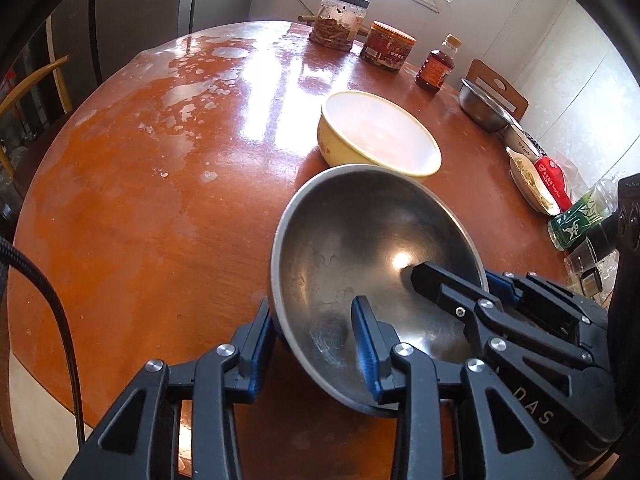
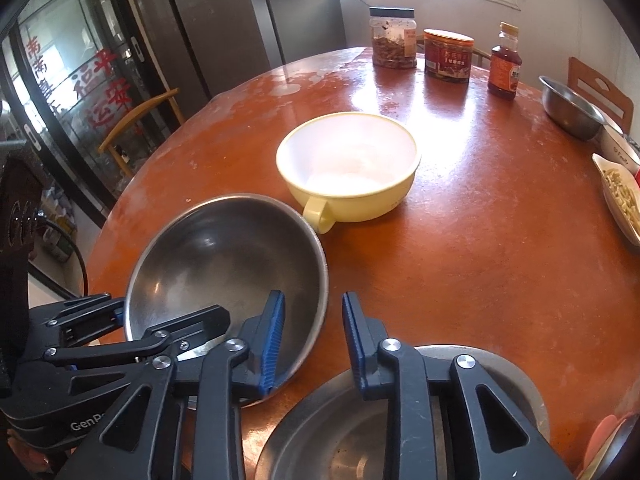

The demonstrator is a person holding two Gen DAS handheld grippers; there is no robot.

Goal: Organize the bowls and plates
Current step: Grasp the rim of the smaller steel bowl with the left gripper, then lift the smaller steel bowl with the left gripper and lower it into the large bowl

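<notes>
Round reddish worktop (image 1: 140,200), worn and glossy, with jars at the far edge. Yellow handled bowl (image 2: 348,168) mid-worktop, empty. Steel bowl (image 1: 372,264) near the front edge, tilted, rim touching the yellow bowl's handle. Steel plate (image 2: 320,432) beneath the right tool. Left hand-held gripper (image 1: 316,340) clamped across the steel bowl's near rim, one pad inside, one outside. Right hand-held gripper (image 2: 314,340) narrowed, inner pad against the same bowl's wall, outer pad apparently clear: grip uncertain. Best lifted level with both, then lowered squarely, probably into the yellow bowl.
</notes>
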